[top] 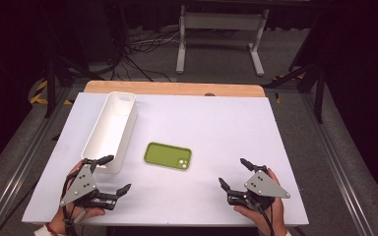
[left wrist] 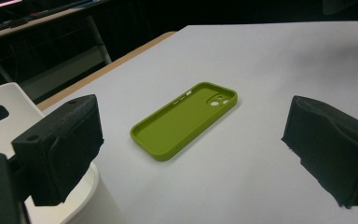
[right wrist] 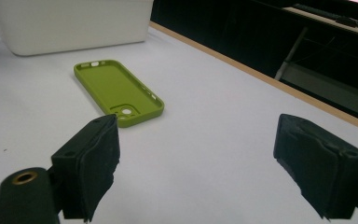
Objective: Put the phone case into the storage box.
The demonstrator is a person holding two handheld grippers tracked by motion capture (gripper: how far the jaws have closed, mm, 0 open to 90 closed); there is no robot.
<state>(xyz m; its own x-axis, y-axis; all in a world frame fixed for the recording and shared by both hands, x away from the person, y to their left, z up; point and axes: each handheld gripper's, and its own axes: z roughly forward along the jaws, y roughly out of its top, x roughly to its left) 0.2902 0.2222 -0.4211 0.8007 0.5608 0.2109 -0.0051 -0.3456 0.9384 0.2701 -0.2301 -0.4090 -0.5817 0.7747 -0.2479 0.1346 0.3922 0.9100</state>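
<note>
At the near left corner of the white-topped desk [top: 216, 118], the left tool [top: 113, 174] rests in the person's left hand [top: 71, 211] with its jaws spread wide and nothing between them. Just beyond it stands a long, narrow white plastic bin [top: 109, 132], open at the top and seemingly with nothing in it, running away from the person along the left side of the desk; one of the left tool's jaws lies just beside the bin's near end. To the right of the bin, near the middle of the desk, lies a flat olive-green silicone phone case [top: 168, 156], hollow side up, with its camera cut-out at the right end; it lies apart from the bin and well apart from both tools. At the near right corner, the right tool [top: 234, 172] sits in the person's right hand [top: 263, 214], jaws likewise wide apart and gripping nothing, pointing toward the case.
</note>
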